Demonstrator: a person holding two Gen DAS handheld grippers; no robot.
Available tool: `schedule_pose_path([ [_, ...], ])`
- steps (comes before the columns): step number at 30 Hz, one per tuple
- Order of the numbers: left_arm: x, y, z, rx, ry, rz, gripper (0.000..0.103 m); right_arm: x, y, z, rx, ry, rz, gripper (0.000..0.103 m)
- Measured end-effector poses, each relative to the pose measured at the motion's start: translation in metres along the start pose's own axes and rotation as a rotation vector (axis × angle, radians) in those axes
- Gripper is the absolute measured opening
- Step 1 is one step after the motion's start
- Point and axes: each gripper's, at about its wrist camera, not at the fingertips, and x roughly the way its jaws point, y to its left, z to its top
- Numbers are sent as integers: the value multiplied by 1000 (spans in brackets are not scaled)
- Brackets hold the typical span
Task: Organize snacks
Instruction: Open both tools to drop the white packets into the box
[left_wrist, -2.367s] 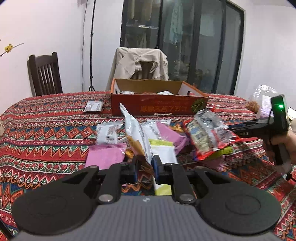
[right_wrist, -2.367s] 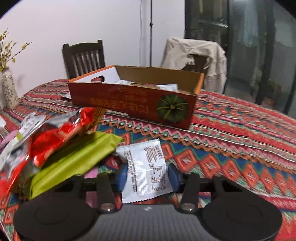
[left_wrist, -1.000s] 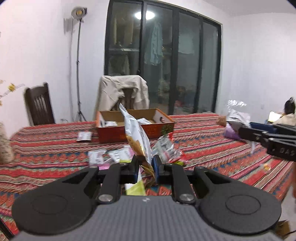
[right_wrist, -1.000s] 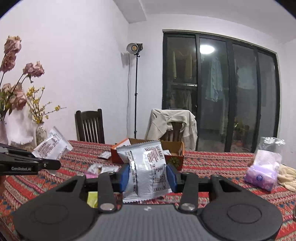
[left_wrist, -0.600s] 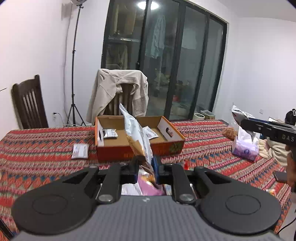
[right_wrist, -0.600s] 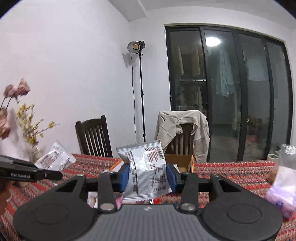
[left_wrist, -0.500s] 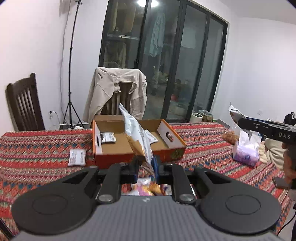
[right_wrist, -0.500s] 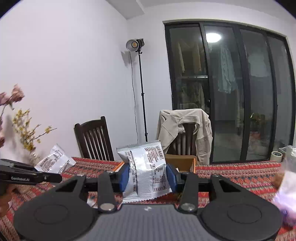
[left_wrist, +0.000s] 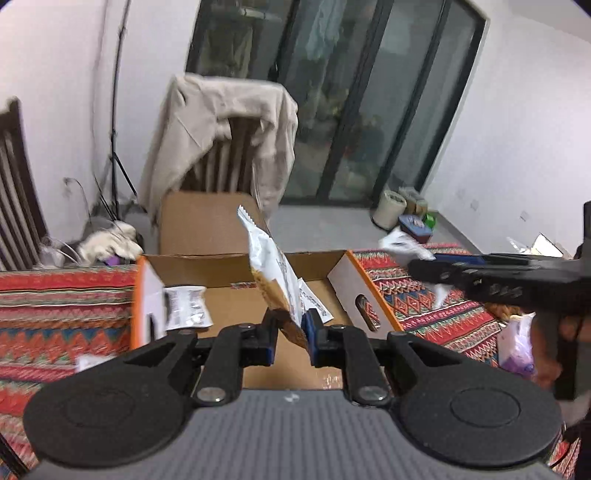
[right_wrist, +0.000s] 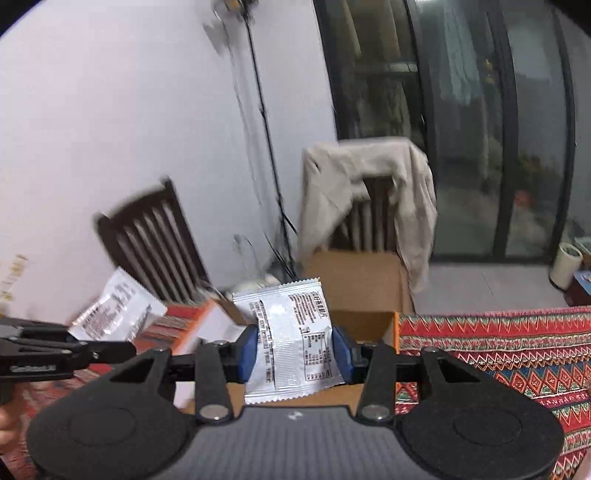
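Two snack packets are in the air at once, one in each gripper, both over the open cardboard box (left_wrist: 236, 306) on the patterned tablecloth (left_wrist: 424, 299). The left gripper (left_wrist: 289, 334) is clamped tight on the lower corner of a white-and-tan snack pouch (left_wrist: 271, 275), which stands edge-on and leans from the pads toward eleven o'clock. The right gripper (right_wrist: 293, 352) has its blue pads pressed on the two side edges of a silver sachet (right_wrist: 293, 332); the sachet faces the camera, its top seam at twelve o'clock and its bottom seam hanging just below the pads.

Both packets look light, thin and crinkly, with slick film that flexes rather than resists. The sachet bows slightly between the pads, so a grip across its width probably holds by friction alone and could slip if jolted. The crimped seams are the stiffest places to take hold. The pouch, pinched at one corner, will likely swing.

Inside the box, a small white packet (left_wrist: 184, 306) lies at nine o'clock from the left pads and another white packet (left_wrist: 314, 304) lies just behind the pouch. The frames are blurred, so finer print is unreadable.
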Motion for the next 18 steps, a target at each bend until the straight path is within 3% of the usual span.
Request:
schedule_pose_path([
  [6,107,38,20,-104,138,-14,17,105,-18,1,11,140,-127,43],
  [13,173,67,16,-150,219,42,17,178,-33,-19,-1,215,-218,45],
  [14,179,68,14,-150,223,47,19,183,-33,-20,-11,213,-233,46],
  [18,182,72,4,-137,187,65,52,196,-27,-25,-60,213,-247,51],
])
